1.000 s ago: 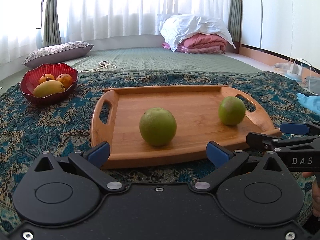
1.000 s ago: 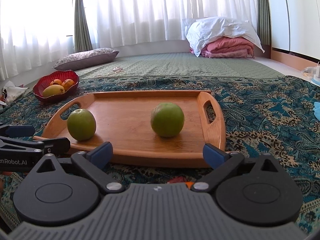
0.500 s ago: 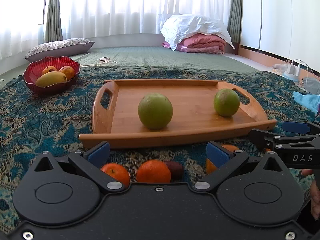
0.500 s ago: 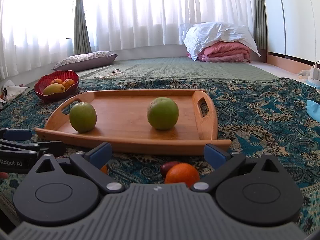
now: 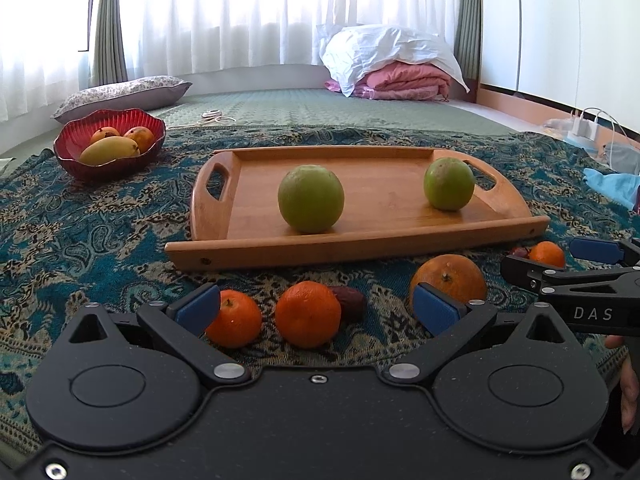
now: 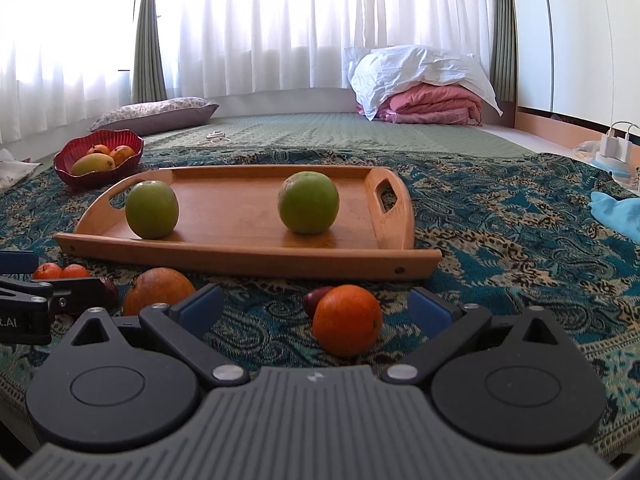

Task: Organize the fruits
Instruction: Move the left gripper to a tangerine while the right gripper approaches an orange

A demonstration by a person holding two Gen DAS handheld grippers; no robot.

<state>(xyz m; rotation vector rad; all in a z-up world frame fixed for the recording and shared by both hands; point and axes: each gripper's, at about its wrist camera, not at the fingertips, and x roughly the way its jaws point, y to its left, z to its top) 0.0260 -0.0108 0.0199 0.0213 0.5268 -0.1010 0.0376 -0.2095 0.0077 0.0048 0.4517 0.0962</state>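
Note:
A wooden tray [image 5: 384, 200] [image 6: 240, 236] lies on the patterned cloth with two green fruits on it, one [image 5: 311, 199] [image 6: 151, 209] and the other [image 5: 449, 184] [image 6: 308, 202]. In front of the tray lie several oranges [image 5: 308, 314] [image 5: 236, 318] [image 5: 450, 276] [image 6: 346, 319] [image 6: 158, 290] and a dark date [image 5: 352, 303] [image 6: 316, 298]. My left gripper [image 5: 316, 306] is open just behind the two small oranges. My right gripper [image 6: 316, 308] is open, an orange between its fingertips but untouched. Each gripper also shows at the edge of the other's view.
A red bowl [image 5: 110, 148] [image 6: 98, 158] with mangoes sits at the far left of the cloth. A blue cloth [image 6: 616, 212] lies at the right. Behind are a pillow [image 5: 120, 94], folded pink bedding [image 5: 404, 80] and a charger with cables [image 6: 614, 146].
Both grippers pulled back and away from the tray, so the oranges and date in front of its near rim came into view. Both stayed open.

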